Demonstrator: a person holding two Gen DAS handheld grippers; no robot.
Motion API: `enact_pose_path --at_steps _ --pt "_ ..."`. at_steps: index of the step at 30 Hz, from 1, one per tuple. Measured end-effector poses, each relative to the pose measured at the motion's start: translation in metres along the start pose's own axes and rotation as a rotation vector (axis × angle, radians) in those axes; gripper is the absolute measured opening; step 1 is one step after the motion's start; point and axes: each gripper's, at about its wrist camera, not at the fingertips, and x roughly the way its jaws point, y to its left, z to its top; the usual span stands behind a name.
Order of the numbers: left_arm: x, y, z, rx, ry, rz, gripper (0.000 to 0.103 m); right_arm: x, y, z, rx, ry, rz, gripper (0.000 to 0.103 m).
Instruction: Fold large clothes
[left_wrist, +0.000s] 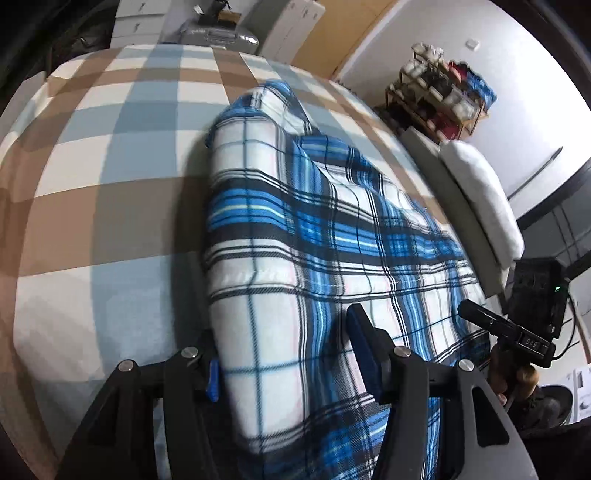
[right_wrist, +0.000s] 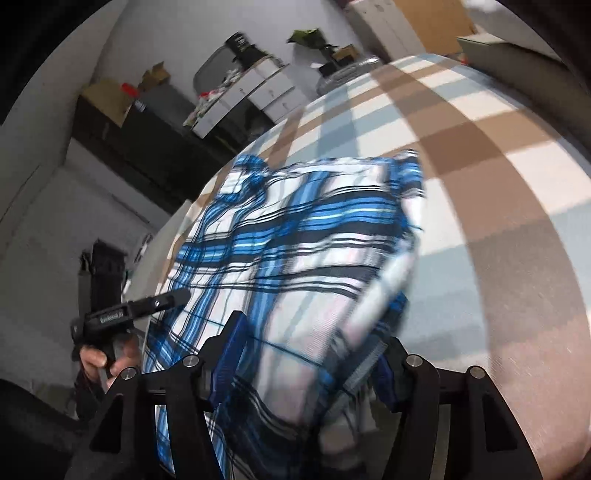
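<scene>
Covering most of both views was the checked bed (left_wrist: 110, 177); on it lay the plaid shirt (left_wrist: 295, 229), folded, its near end reaching between both sets of jaws; beyond the shirt's far side sat a white pillow (left_wrist: 484, 199); the left gripper (left_wrist: 284, 354) stood part open around the shirt's edge, pads apart from it; the right gripper (right_wrist: 310, 354) likewise straddled cloth, half open, gripping nothing.

The folded shirt (left_wrist: 295, 229) lies on the bed (left_wrist: 110, 166), toward its 3 o'clock side in the left wrist view. The left gripper (left_wrist: 284, 354) stands at 6 o'clock, astride the shirt's near edge. The pillow (left_wrist: 480, 199) lies at 3 o'clock, the shelf (left_wrist: 439, 99) at 1 o'clock behind it.
</scene>
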Motion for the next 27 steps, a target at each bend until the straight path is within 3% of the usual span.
enact_pose_path --at_steps 1,2,3,5,8,13,27 --pt "0.001 -0.001 0.001 -0.001 -0.002 0.006 0.046 0.005 0.005 0.001 -0.025 0.006 -0.011 0.058" --pt "0.002 -0.004 0.001 0.007 -0.01 0.011 0.035 0.005 0.005 0.001 -0.025 0.006 -0.011 0.044" --pt "0.002 -0.007 0.0 0.023 -0.02 0.022 0.019 0.006 0.01 -0.002 -0.046 0.009 -0.02 0.037" --pt "-0.003 -0.011 0.0 0.054 -0.057 0.051 0.01 0.012 0.022 -0.003 -0.093 -0.007 -0.03 0.026" --pt "-0.01 -0.014 0.002 0.074 -0.088 0.069 0.008 0.001 0.036 -0.001 -0.151 -0.054 -0.033 0.02" --pt "-0.02 -0.019 0.006 0.108 -0.128 0.085 0.008 -0.012 0.055 0.009 -0.208 -0.102 -0.012 0.019" --pt "-0.034 -0.024 0.011 0.139 -0.19 0.1 0.008 -0.016 0.066 0.023 -0.236 -0.131 0.011 0.018"
